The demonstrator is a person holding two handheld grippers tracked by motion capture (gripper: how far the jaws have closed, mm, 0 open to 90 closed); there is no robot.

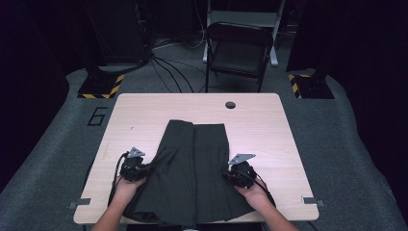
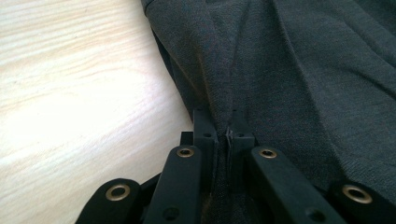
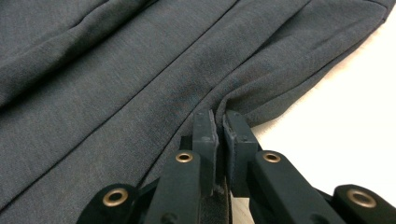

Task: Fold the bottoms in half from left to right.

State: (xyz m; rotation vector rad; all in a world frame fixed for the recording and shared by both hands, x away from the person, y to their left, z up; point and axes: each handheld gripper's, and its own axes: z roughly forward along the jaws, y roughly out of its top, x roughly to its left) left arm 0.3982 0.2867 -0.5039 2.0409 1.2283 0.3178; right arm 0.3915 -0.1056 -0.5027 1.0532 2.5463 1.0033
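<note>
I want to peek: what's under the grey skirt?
The skirt lies on the wooden table, each gripper pinching one side. Anything else beneath it is covered by cloth.

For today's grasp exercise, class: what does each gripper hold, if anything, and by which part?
Both hold the dark grey pleated skirt. The left gripper pinches a fold at its left side edge; the right gripper pinches its right side edge.

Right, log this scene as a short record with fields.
garment: dark grey pleated skirt, lying flat, hem toward the person
surface: light wooden table
left gripper: shut on the skirt's left edge
right gripper: shut on the skirt's right edge
background: folding chair beyond the table
</note>
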